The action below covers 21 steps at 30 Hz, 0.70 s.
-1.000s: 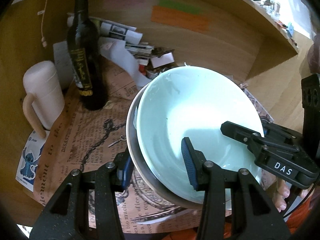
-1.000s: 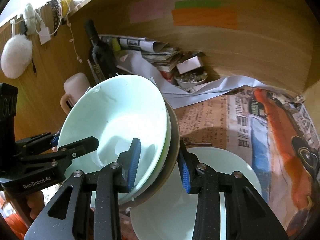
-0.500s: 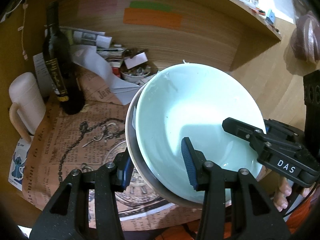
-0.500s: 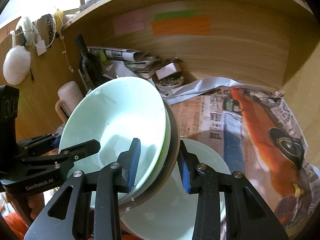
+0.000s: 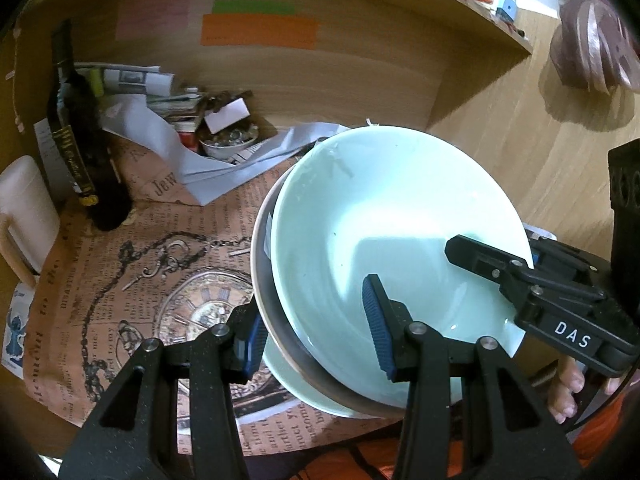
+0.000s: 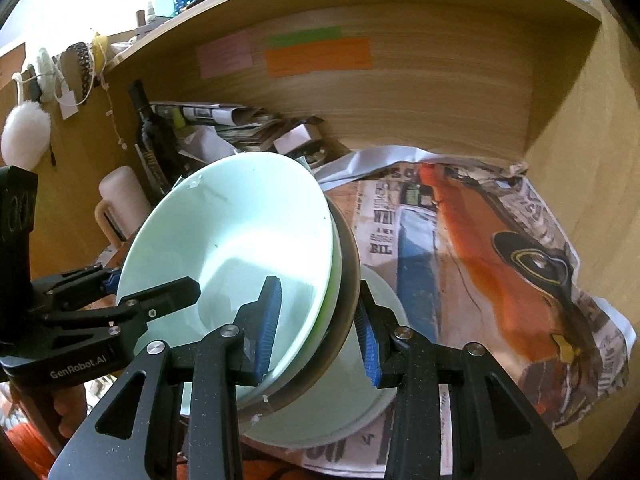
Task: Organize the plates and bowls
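A pale mint bowl [image 5: 392, 220] sits nested in a grey-brown bowl [image 5: 260, 280], and the stack is held tilted above the shelf floor. My left gripper [image 5: 314, 334] is shut on the stack's left rim, one pad inside the mint bowl and one under the outer bowl. My right gripper [image 6: 318, 332] is shut on the opposite rim of the same mint bowl [image 6: 240, 232] and grey-brown bowl [image 6: 348, 264]. Each gripper shows in the other's view: the right gripper [image 5: 540, 292], the left gripper [image 6: 120, 300]. A pale plate [image 6: 360, 400] lies on newspaper right under the stack, also visible as the plate [image 5: 288, 376].
A dark wine bottle [image 5: 80, 140] and a cream mug [image 5: 24, 208] stand at the left. A small bowl of bits [image 5: 228, 140] and piled papers sit against the wooden back wall. Newspaper with an orange car [image 6: 500, 260] covers the floor to the right, up to the side wall.
Both grippers have carried the bowl stack to the right along the shelf. The bottle and mug have slid leftward in view. The pale plate now shows beneath the stack in the left wrist view.
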Available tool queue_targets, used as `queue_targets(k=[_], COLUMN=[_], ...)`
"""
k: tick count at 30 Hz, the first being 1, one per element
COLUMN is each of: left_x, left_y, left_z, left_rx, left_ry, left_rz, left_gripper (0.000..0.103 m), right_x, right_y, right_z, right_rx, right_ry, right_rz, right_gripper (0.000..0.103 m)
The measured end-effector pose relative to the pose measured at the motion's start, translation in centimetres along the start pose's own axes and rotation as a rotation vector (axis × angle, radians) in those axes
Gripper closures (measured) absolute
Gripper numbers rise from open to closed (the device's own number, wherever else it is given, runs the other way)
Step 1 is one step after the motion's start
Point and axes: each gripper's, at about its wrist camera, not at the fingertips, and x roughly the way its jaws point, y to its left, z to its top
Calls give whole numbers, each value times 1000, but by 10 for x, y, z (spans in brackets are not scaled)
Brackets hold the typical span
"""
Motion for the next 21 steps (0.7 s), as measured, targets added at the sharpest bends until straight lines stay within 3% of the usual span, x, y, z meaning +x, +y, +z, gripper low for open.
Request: queue_targets(k=[21], left_x=[51], left_y=[0], left_z=[-13], left_rx=[-20], left_ry=[138], left_rz=[4], left_gripper=[58], right_x=[36], right_y=[-26], right_z=[-19], right_rx=[63], right_ry=[129], right_rz=[12], right_gripper=[70])
